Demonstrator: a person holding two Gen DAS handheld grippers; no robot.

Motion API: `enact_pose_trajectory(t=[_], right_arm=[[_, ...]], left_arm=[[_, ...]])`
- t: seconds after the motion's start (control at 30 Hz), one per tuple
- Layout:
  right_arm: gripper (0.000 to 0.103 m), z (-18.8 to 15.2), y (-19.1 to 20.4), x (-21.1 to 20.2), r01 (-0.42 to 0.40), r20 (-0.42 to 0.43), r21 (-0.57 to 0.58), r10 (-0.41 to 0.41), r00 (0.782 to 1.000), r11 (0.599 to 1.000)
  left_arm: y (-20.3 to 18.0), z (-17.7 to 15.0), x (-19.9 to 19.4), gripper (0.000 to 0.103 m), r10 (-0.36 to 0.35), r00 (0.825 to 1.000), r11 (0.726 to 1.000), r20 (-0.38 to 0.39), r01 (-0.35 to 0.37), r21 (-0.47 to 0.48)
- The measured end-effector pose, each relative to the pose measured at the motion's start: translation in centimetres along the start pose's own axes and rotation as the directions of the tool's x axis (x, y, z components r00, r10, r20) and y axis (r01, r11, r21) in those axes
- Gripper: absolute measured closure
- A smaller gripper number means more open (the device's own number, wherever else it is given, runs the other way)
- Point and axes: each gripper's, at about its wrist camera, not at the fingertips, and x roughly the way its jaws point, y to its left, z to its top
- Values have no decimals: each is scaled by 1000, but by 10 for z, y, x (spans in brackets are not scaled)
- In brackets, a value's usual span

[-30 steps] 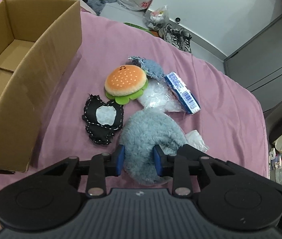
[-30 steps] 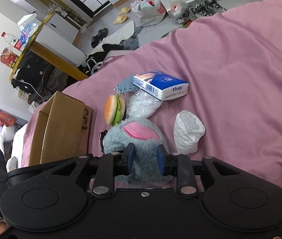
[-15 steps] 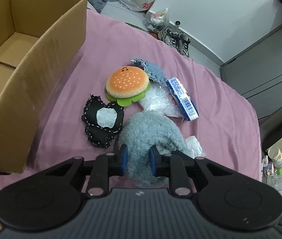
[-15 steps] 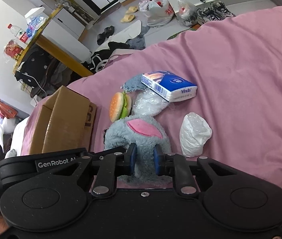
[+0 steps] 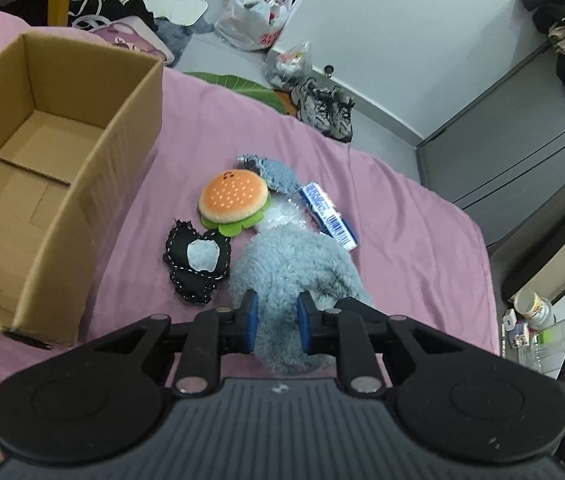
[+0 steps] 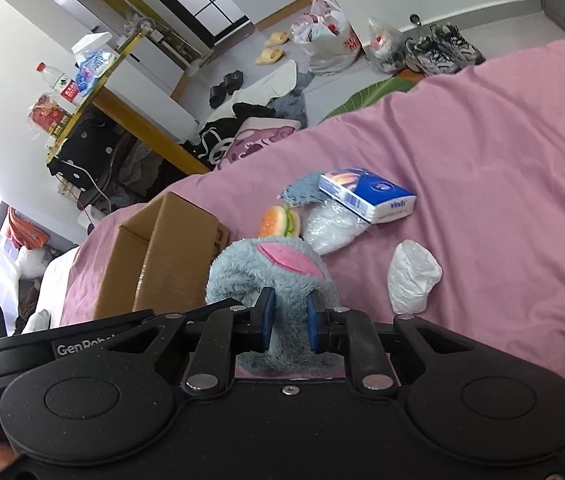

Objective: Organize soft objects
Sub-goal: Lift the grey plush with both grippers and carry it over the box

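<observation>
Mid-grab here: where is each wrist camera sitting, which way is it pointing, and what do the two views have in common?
Left wrist: behind the left gripper, looking down across the pink bed at the grey plush it clamps, open cardboard box to the left; only black fingers show.
Right wrist: behind the right gripper, looking across the bed toward the room's floor, clamping the same plush.
Shared: plush, box, burger toy, tissue pack.

A lived-in bedroom: pink-sheeted bed, shoes, clothes on floor.
</observation>
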Motion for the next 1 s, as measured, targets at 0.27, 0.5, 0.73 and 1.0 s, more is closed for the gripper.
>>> enact_pose_trajectory(t=[0.27, 0.5, 0.73, 1.0], right_arm=[[86, -1, 27, -17, 7, 50, -43, -5, 999, 999], [86, -8, 51, -29, 14, 94, -61, -8, 996, 998], [86, -14, 74, -37, 5, 124, -81, 5, 992, 997], [86, -18, 102, -42, -7, 153, -119, 25, 988, 993]], left_arm=[[3, 1, -28, 84, -40, 998, 999, 40, 40, -7], [8, 5, -60, 85, -93, 993, 996, 70, 93, -6], [18, 6, -84, 85, -109, 989, 994, 98, 109, 13], [26, 6, -117, 85, -112, 984, 994, 140, 108, 30]])
